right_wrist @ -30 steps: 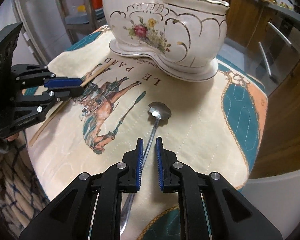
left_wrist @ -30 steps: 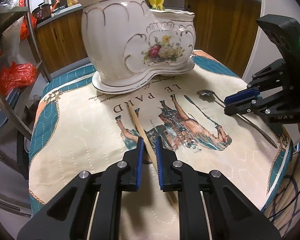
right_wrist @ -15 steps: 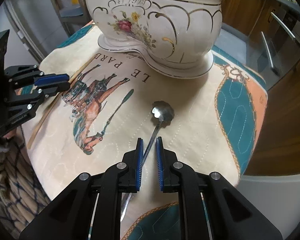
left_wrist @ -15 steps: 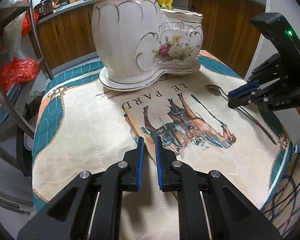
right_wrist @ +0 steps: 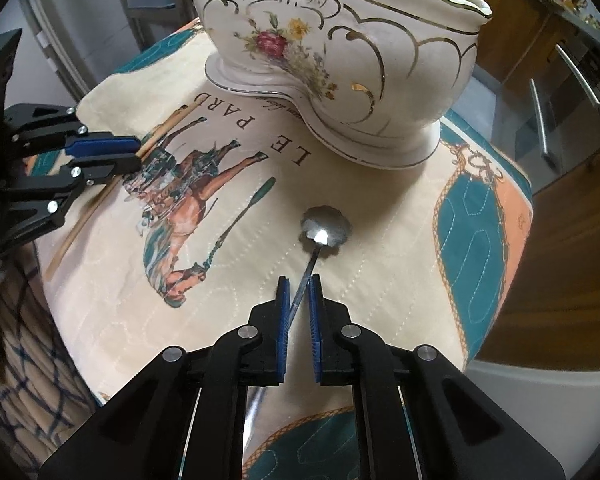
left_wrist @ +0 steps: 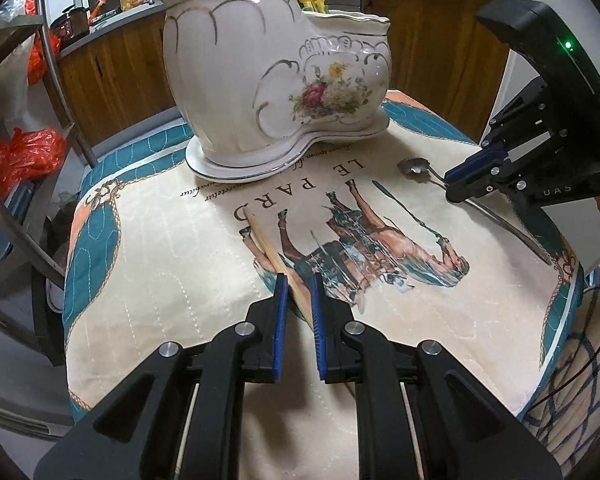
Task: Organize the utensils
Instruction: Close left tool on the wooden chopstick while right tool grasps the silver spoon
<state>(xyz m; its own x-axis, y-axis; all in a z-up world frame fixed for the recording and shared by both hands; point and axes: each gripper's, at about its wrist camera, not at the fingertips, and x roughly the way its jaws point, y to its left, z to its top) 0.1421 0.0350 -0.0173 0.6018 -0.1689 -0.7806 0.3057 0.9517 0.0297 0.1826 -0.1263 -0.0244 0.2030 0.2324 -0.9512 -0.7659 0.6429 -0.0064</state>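
While left fingers (left_wrist: 298, 280) pinch the chopstick (left_wrist: 266, 246), right fingers (right_wrist: 298, 282) have just closed on the spoon (right_wrist: 326, 228) handle.

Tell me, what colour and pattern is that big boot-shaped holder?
White ceramic holder with gold scrollwork and a painted flower bouquet; clearest in the right wrist view.

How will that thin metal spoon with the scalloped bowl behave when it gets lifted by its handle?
The thin metal spoon is probably stiff and light. Its polished, narrow handle may slip or pivot between the right gripper pads, letting the heavier-looking bowl droop. Lying flat on the quilted cloth, it seems unlikely to roll.
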